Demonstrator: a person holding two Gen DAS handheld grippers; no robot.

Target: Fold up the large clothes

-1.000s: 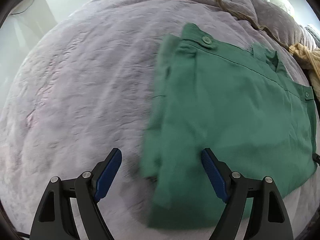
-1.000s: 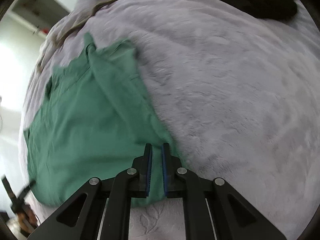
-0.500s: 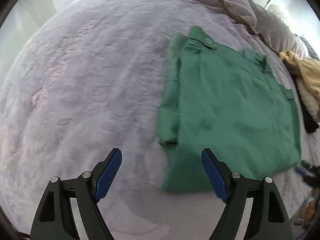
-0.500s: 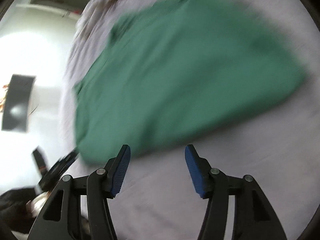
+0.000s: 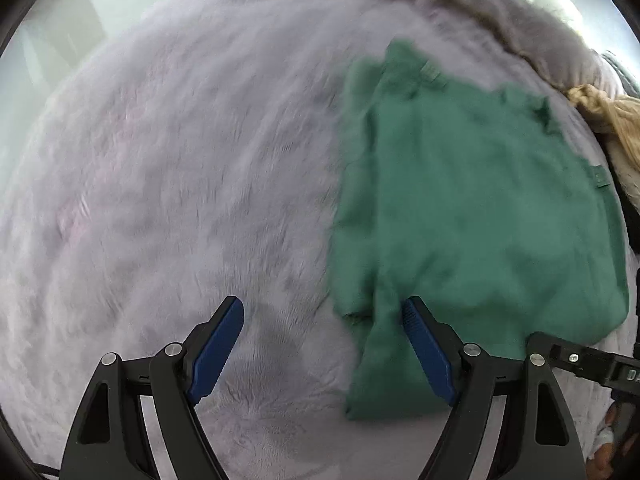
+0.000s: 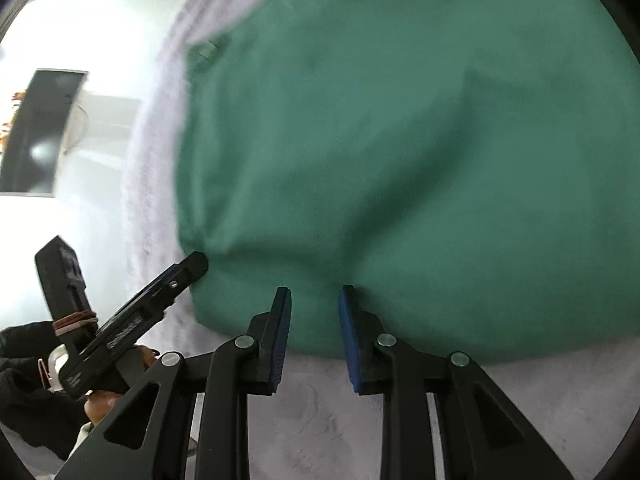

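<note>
Wide bare blanket (image 5: 180,184) off the green garment's (image 5: 472,216) left side; a tan cloth heap (image 5: 612,120) crowds its far-right edge.

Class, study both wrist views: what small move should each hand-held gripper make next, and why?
Probably ease both forward and close on the near hem of the green garment. The right hand-held gripper and the left hand-held gripper are open, holding nothing, with fabric at their fingertips on the blanket.
</note>
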